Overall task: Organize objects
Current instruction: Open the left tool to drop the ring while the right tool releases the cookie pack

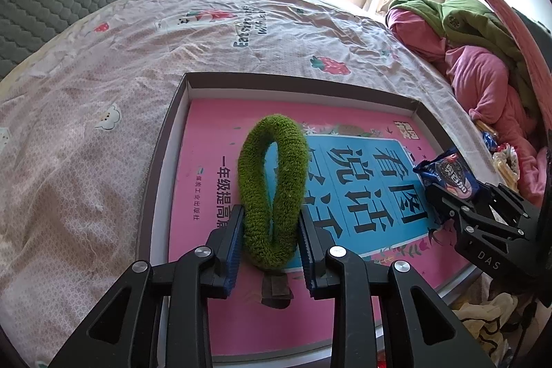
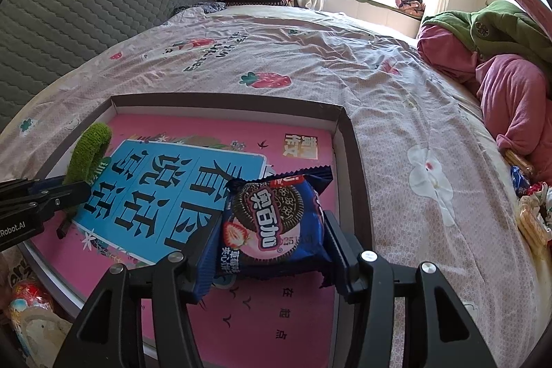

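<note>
Currently: left tool (image 1: 270,230) pinching soft, squashable green scrunchie (image 1: 274,181); right tool (image 2: 272,250) clamping light, crinkly, crushable biscuit packet (image 2: 276,223) sidewise.

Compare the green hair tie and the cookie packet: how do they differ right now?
The hair tie is a fuzzy green loop squeezed into a long oval; the cookie packet is a flat, glossy blue printed wrapper. The hair tie sits in the left gripper; the packet sits in the right gripper. The hair tie stands on edge; the packet faces its camera. Both are clamped over the pink book in the shallow box.
</note>
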Demonstrator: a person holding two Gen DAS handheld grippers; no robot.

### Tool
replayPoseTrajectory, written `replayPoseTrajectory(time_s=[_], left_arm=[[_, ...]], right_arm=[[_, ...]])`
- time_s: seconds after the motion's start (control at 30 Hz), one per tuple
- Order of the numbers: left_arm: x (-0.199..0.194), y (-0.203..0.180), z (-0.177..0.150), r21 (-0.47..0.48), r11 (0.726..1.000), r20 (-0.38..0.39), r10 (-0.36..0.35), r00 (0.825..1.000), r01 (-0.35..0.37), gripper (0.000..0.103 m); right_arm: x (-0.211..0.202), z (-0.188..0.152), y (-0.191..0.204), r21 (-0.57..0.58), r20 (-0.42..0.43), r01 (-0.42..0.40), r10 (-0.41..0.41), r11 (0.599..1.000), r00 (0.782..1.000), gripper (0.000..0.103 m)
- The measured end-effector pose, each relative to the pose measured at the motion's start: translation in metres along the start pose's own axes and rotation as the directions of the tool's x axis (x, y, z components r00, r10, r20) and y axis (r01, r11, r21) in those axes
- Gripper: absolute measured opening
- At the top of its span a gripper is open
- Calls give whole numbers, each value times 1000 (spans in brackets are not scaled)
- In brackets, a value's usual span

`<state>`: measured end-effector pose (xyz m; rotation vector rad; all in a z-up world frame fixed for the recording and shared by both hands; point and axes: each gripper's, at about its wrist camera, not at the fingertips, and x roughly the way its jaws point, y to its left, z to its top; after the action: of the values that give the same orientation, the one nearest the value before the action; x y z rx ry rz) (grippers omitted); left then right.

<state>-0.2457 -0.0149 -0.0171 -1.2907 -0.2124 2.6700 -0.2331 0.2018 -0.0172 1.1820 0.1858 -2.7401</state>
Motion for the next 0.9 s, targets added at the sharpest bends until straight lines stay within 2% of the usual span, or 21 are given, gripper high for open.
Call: replayPoseTrajectory(time_s=[0.33,0.5,0.57,0.9], left_arm=[[-2,-1,1,4,1000,7,-2,1000,2,38],[-4,-2,2,3,1000,9,0,1000,0,41],[-6,-2,2,1,1000,13,-1,1000,1,48],[-15,-6,4,6,1000,31,8,1000,-8,50]], right_arm=[[-3,1,-2,7,9,-4,4,1000,1000,56],[-7,2,-3,10,27,-11,11,1000,1000,61],[-9,3,-3,10,34,-13,12,1000,999,61],[-18,4,0,10,57,-12,11,1000,998,61]])
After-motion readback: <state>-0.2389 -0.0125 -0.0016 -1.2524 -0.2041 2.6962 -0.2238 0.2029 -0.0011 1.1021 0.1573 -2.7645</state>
